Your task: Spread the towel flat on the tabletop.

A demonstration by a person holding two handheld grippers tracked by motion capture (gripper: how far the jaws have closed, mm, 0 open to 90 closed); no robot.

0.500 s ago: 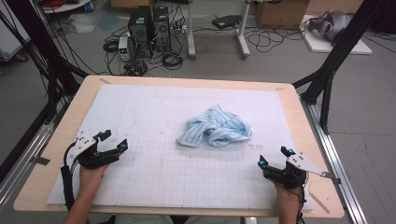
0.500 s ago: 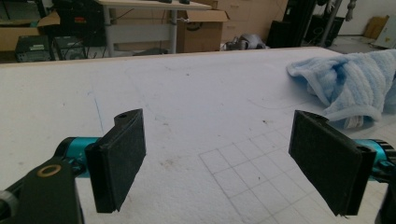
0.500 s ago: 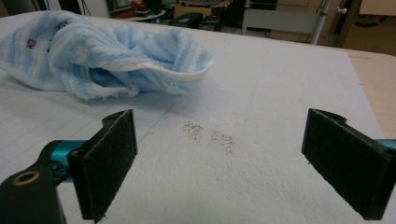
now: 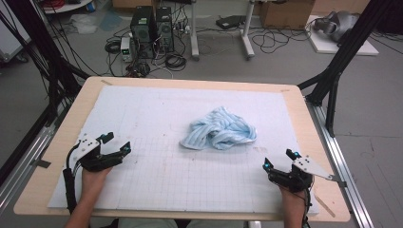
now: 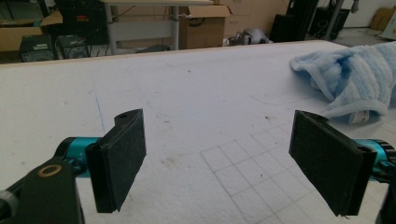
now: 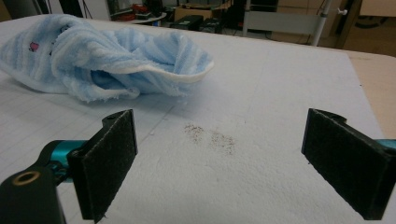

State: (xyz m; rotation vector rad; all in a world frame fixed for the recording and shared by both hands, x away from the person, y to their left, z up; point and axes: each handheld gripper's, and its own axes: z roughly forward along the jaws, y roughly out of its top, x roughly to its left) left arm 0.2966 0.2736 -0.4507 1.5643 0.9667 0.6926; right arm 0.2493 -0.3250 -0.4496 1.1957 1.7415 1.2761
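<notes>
Grey floor (image 4: 380, 118), tangled cables (image 4: 176, 61), computer towers (image 4: 152, 24), cardboard boxes (image 4: 285, 13)

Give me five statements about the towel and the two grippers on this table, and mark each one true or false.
1. The light blue towel lies crumpled on the white mat. True.
2. The left gripper is shut on the towel. False: its jaws stand open with nothing between them, apart from the towel.
3. The right gripper is open. True.
4. The towel is folded into a neat square. False: it is a bunched heap.
5. Both grippers sit near the mat's near edge, one at each side. True.
</notes>
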